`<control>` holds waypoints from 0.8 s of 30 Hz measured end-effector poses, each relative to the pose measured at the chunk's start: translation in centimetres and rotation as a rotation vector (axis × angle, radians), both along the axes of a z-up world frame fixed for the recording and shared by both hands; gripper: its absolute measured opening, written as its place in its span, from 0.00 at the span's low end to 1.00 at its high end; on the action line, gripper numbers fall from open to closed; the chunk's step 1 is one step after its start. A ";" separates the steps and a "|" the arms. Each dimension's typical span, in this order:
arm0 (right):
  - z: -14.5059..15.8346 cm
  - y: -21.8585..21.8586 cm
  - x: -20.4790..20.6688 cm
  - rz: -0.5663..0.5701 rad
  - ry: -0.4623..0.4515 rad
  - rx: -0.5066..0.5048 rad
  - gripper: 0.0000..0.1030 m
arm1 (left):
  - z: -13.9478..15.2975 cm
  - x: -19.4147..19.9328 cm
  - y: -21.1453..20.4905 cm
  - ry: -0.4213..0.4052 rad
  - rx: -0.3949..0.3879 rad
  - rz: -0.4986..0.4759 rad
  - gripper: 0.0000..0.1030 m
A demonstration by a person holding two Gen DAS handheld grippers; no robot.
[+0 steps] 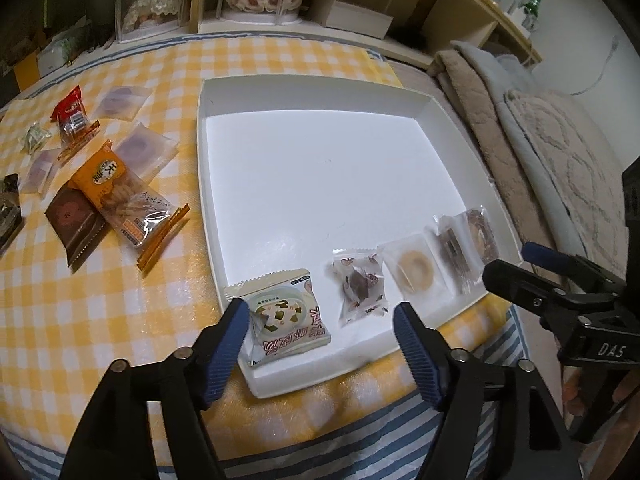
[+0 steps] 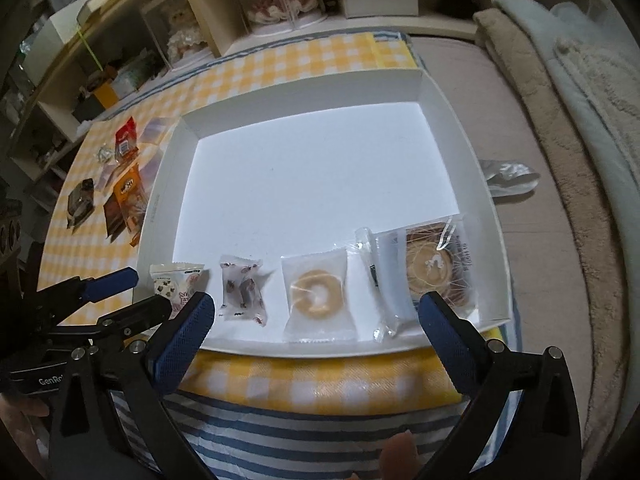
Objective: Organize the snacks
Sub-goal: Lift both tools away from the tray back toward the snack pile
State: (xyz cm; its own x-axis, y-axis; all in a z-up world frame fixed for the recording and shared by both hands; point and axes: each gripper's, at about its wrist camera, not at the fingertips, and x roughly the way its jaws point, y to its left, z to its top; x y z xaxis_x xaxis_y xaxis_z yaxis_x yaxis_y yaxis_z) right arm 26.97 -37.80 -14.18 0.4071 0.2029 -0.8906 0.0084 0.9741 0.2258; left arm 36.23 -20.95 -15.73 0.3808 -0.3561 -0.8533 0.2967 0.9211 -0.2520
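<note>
A white tray (image 1: pixel 224 92) (image 2: pixel 432 92) lies on the yellow checked cloth. Along its near edge lie a green-printed packet (image 1: pixel 286 322) (image 2: pixel 176 282), a clear sweet wrapper (image 1: pixel 360 286) (image 2: pixel 242 290), a ring biscuit (image 1: pixel 414 268) (image 2: pixel 318 294), a dark bar (image 1: pixel 454 254) (image 2: pixel 380 280) and a round cake (image 1: pixel 482 232) (image 2: pixel 438 270). My left gripper (image 1: pixel 320 344) is open and empty over the green packet at the near left corner. My right gripper (image 2: pixel 316 340) is open and empty just before the tray's near edge.
Several loose snacks lie left of the tray: an orange cracker pack (image 1: pixel 120 196) (image 2: pixel 130 192), a brown packet (image 1: pixel 74 220), a red packet (image 1: pixel 72 114) (image 2: pixel 126 140) and pale pouches (image 1: pixel 146 148). Shelves stand behind. Folded blankets (image 1: pixel 560 140) (image 2: pixel 580 100) lie to the right.
</note>
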 end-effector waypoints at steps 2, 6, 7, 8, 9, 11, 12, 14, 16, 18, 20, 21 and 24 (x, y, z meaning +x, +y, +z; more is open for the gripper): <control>0.4 0.0 -0.3 -0.006 -0.003 -0.005 1.00 | 0.4 -0.3 0.1 -0.008 0.004 -0.002 0.85; 1.0 0.1 -1.0 -0.009 -0.009 -0.014 1.00 | 1.3 -1.0 0.6 -0.023 0.004 -0.003 0.91; 1.2 0.1 -1.1 -0.008 -0.012 -0.017 1.00 | 1.5 -1.2 0.7 -0.026 0.004 -0.002 0.92; 1.3 0.1 -1.3 -0.005 -0.018 -0.019 1.00 | 1.7 -1.4 0.9 -0.029 0.005 -0.002 0.92; 1.5 0.2 -1.5 -0.001 -0.026 -0.019 1.00 | 2.0 -1.5 1.1 -0.033 0.006 -0.001 0.94; 1.8 0.2 -1.7 -0.001 -0.033 -0.020 1.00 | 2.5 -1.9 1.5 -0.041 0.007 0.000 0.95; 2.0 0.3 -1.9 0.000 -0.042 -0.016 1.00 | 2.7 -2.1 1.6 -0.045 0.008 0.001 0.96; 2.5 0.3 -2.1 0.001 -0.058 -0.020 1.00 | 3.4 -2.4 2.1 -0.057 0.007 0.005 1.00; 3.0 0.4 -2.3 0.000 -0.071 -0.024 1.00 | 4.1 -2.7 2.7 -0.069 0.007 0.007 1.00; 3.6 0.5 -2.5 0.002 -0.084 -0.026 1.00 | 4.9 -3.2 3.2 -0.080 0.010 0.011 1.00; 4.2 0.6 -2.7 -0.005 -0.102 -0.041 1.00 | 5.7 -3.5 3.7 -0.092 0.013 0.012 1.00; 4.6 0.7 -2.9 -0.007 -0.110 -0.051 1.00 | 6.0 -3.6 3.9 -0.098 0.014 0.012 1.00; 5.4 1.0 -3.1 -0.004 -0.122 -0.049 1.00 | 7.4 -4.2 4.8 -0.122 0.019 0.008 1.00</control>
State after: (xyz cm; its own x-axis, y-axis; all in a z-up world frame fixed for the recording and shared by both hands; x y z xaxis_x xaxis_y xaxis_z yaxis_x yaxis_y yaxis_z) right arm 23.87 -36.82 -8.76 0.5136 0.1585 -0.8432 -0.0124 0.9841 0.1774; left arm 32.05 -16.11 -8.28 0.4852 -0.3368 -0.8069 0.3173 0.9278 -0.1964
